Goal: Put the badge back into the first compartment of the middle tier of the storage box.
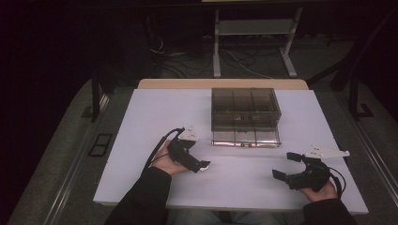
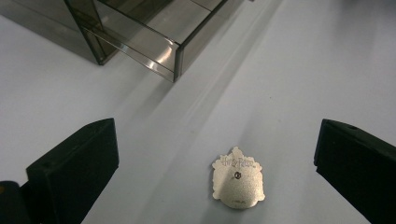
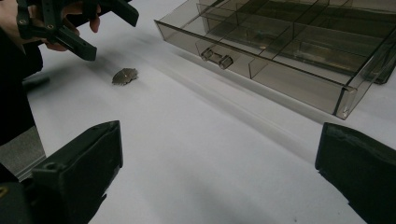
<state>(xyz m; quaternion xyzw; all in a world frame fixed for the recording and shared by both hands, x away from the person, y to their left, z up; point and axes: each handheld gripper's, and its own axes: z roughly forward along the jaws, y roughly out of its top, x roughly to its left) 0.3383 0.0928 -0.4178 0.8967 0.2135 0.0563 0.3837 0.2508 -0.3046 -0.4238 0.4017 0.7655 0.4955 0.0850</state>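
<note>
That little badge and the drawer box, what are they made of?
The badge looks like metal: its pale back is grainy and glinting, with a small centre post. The box looks like smoky clear plastic: you see its dividers through glossy, reflecting walls.

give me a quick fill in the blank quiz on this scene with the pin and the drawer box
1. The pin lies on the table between the open jaws of the ____ gripper.
2. The smoky clear box has its bottom drawer pulled ____.
3. The lettering on the pin's back reads Harry ____.
4. The right gripper holds ____.

Missing words: left; open; Potter; nothing
</note>
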